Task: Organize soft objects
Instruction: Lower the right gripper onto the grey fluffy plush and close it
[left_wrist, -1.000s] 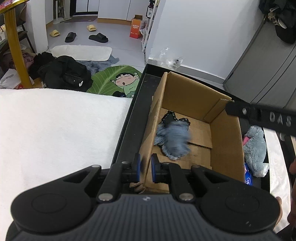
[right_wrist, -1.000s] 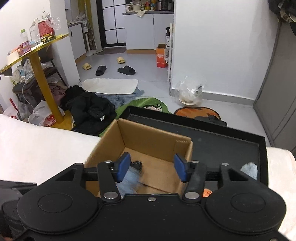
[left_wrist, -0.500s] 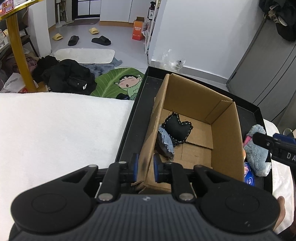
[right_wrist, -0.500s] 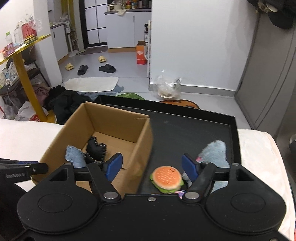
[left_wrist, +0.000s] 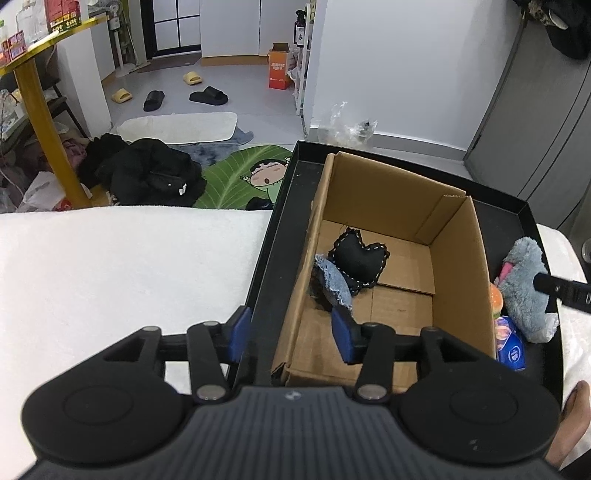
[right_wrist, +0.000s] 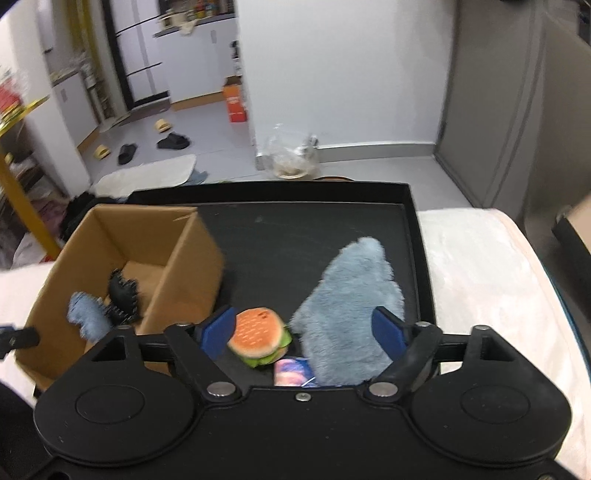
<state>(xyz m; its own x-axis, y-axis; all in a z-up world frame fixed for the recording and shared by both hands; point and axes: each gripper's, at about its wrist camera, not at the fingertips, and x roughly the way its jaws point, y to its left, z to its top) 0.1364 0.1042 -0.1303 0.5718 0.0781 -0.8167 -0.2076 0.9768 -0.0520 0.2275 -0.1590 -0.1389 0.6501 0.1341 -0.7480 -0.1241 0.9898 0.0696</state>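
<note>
A cardboard box (left_wrist: 402, 199) stands in a black tray (left_wrist: 273, 266). Inside it lie a black heart cushion (left_wrist: 360, 260) and a blue denim piece (left_wrist: 334, 284). My left gripper (left_wrist: 290, 334) straddles the box's near left wall; its jaws are opening and the pads stand clear of the wall. To the right of the box (right_wrist: 184, 266), my right gripper (right_wrist: 302, 328) hovers over a burger plush (right_wrist: 258, 336) and a grey-blue plush (right_wrist: 351, 310). Its jaws are opening too, with both toys between the pads and neither pressed. A small blue packet (right_wrist: 290, 371) lies by them.
The tray (right_wrist: 314, 236) rests on a white fluffy cover (left_wrist: 110, 266) that ends at a far edge. Beyond are a floor with dark clothes (left_wrist: 147, 173), slippers and a yellow table leg (left_wrist: 48, 125). A person's hand (left_wrist: 569, 417) shows at the lower right.
The denim piece dropped into the box and settled beside the heart cushion. My left jaws let go of the box wall and spread. My right gripper swung right, over the burger and plush, jaws widening.
</note>
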